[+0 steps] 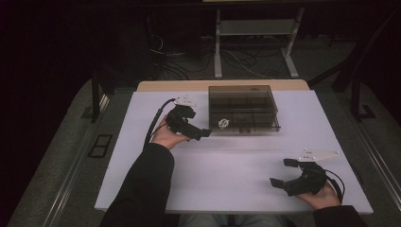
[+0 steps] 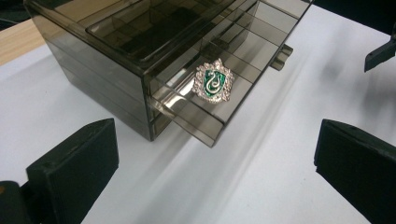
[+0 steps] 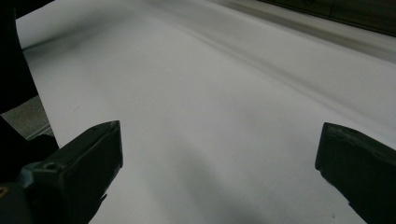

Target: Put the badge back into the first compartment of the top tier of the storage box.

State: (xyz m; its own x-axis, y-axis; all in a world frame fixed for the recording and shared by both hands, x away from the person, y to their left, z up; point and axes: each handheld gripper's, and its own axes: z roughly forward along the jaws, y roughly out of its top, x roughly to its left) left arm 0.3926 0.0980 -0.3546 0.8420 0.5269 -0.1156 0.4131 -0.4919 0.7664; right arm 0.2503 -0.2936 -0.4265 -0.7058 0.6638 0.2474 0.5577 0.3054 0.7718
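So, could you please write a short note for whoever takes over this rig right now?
Left gripper: fingers open, nothing between them, just left of the smoky drawer box.
Right gripper: open, holding nothing, low over the white table at the near right.
Brooch: green and silver crest, lying in a compartment of the pulled-out drawer.
Done: brooch is in the drawer.
Left, probably: push the drawer shut.

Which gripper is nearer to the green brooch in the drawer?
Left. The left gripper is just beside the green brooch; the right gripper rests far away at the table's near right corner.
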